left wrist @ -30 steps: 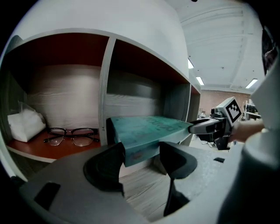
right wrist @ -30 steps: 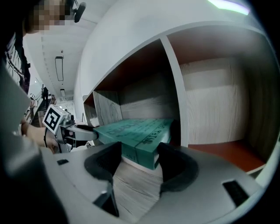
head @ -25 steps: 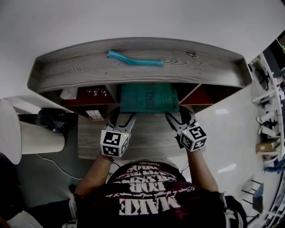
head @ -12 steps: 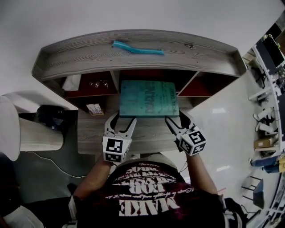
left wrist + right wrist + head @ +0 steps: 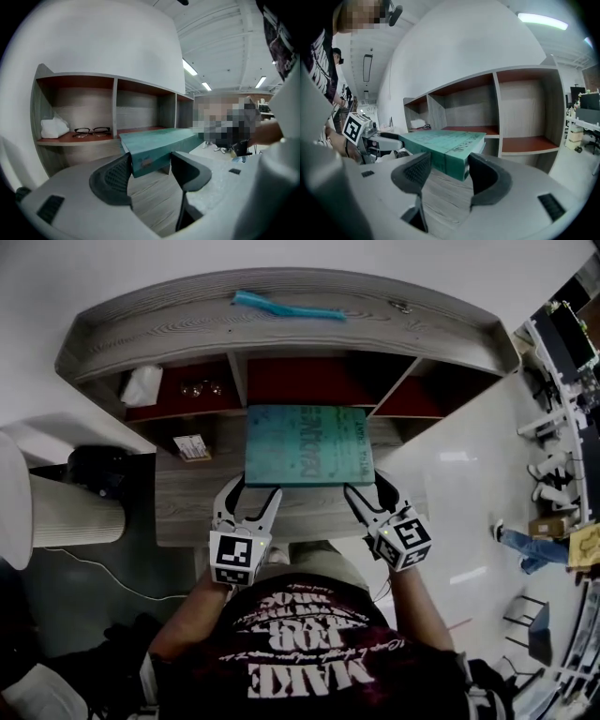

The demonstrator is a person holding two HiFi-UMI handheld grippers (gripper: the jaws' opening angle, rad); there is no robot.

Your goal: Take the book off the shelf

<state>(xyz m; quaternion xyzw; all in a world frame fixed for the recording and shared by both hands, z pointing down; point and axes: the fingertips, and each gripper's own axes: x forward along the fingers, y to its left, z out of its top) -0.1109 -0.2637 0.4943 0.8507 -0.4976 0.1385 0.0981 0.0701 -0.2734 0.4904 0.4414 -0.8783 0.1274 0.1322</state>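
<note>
Though print runs across the cover and spine of the teal book (image 5: 307,446), none of it can be read; only "MAKE" is made out on the person's shirt (image 5: 309,667). The book is held level before the middle compartment of the shelf (image 5: 281,329), above the surface (image 5: 187,512), its far edge near the shelf front. One near corner is pinched by the left tongs (image 5: 251,491), the other by the right tongs (image 5: 366,486).

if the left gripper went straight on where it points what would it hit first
The teal book, whose corner is clamped between the left gripper's jaws; behind it, likely the shelf's middle compartment, depth unclear.
</note>
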